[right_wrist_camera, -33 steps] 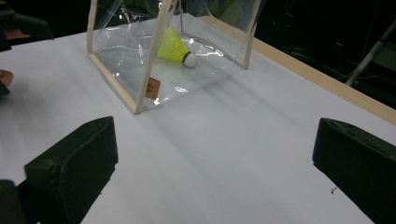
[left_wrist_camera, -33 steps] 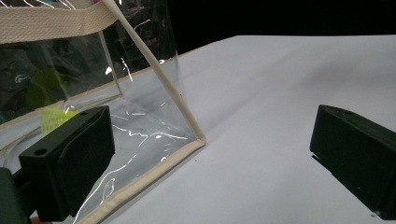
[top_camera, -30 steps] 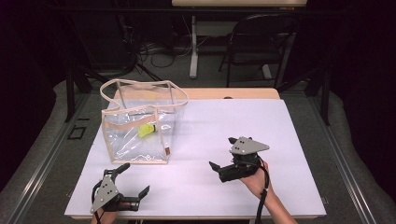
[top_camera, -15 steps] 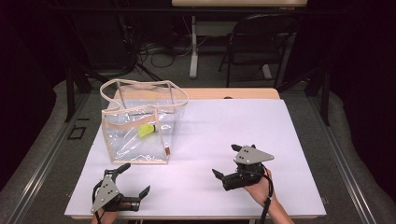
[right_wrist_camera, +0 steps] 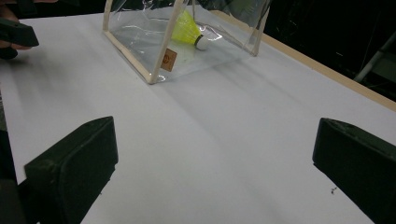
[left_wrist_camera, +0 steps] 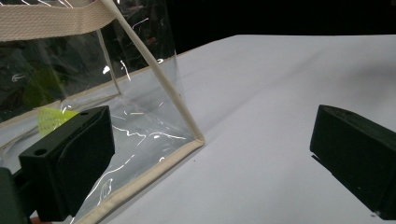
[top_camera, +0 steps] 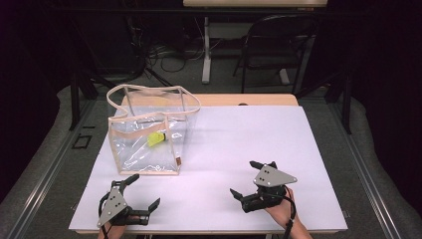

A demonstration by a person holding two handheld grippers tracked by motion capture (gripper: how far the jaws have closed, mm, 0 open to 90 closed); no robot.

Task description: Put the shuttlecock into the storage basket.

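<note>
Yellow shuttlecock lies inside clear tote bag, far left. Left gripper and right gripper near edge, jaws apart, empty. Placing looks done; nothing visibly left.

I see a white table with a clear bag standing on its left side.

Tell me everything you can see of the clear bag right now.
The clear bag is a boxy transparent plastic tote with beige fabric trim along its edges and a looping beige handle. It stands upright, mouth open, on the left part of the white table. A small tan tag hangs at its near right corner. A yellow shuttlecock lies inside. Neither hand-held gripper touches it.
</note>
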